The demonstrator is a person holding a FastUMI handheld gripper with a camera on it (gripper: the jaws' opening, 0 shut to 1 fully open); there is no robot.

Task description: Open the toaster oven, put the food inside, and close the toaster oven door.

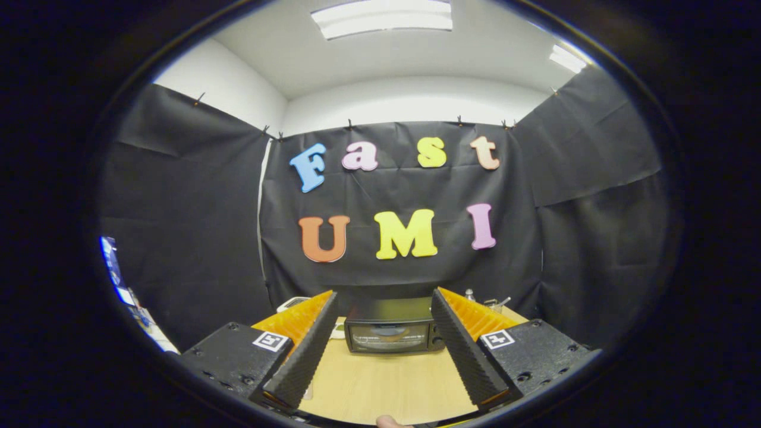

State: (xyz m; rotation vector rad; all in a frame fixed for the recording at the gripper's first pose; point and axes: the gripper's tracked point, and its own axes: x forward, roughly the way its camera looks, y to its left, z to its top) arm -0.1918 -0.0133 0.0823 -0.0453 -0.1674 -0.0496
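A black toaster oven [390, 327] stands at the far side of the wooden table [380, 383], its glass door closed and facing me. My gripper [385, 303] is open, held well back from the oven, with nothing between its fingers. The oven shows in the gap between the two fingers, some way beyond their tips. A small white plate edge [337, 330] peeks out just left of the oven, mostly hidden by the left finger. I cannot make out the food on it.
Behind the right finger stand a few small items [490, 303], among them a small bottle. A white object [289, 303] lies beyond the left finger. A fingertip of a person [389, 421] shows at the table's near edge.
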